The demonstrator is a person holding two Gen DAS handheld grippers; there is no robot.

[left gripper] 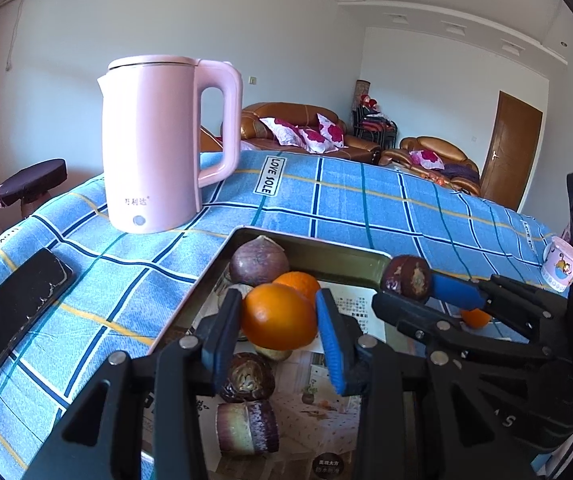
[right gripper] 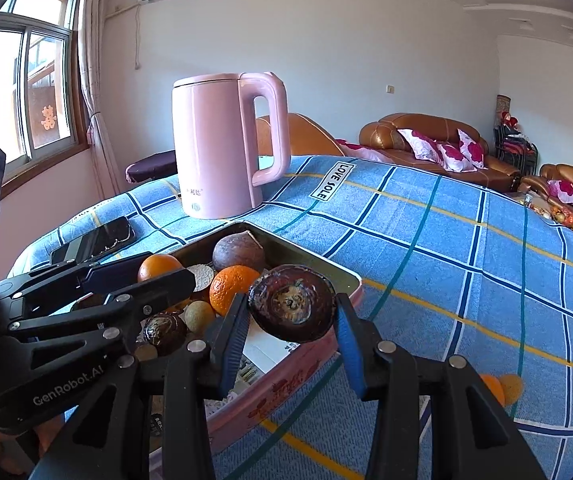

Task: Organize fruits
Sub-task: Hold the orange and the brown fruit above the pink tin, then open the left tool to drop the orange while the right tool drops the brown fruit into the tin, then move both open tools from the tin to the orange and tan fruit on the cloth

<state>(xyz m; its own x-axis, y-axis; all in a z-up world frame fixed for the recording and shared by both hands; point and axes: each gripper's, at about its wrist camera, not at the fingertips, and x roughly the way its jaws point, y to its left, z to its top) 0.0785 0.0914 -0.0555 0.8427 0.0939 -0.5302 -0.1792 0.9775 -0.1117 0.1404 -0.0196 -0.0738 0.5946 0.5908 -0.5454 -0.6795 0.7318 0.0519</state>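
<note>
My left gripper is shut on an orange, held just above the fruit in a metal tray lined with printed paper. In the tray lie a round purple-brown fruit, a second orange, a dark brown fruit and a cut purple piece. My right gripper is shut on a dark brown, wrinkled fruit, over the tray's right rim. One loose orange rests on the cloth to the right of the tray.
A tall pink kettle stands behind the tray on the blue checked cloth. A black phone lies at the left. A small printed cup sits at the far right. Brown sofas stand beyond the table.
</note>
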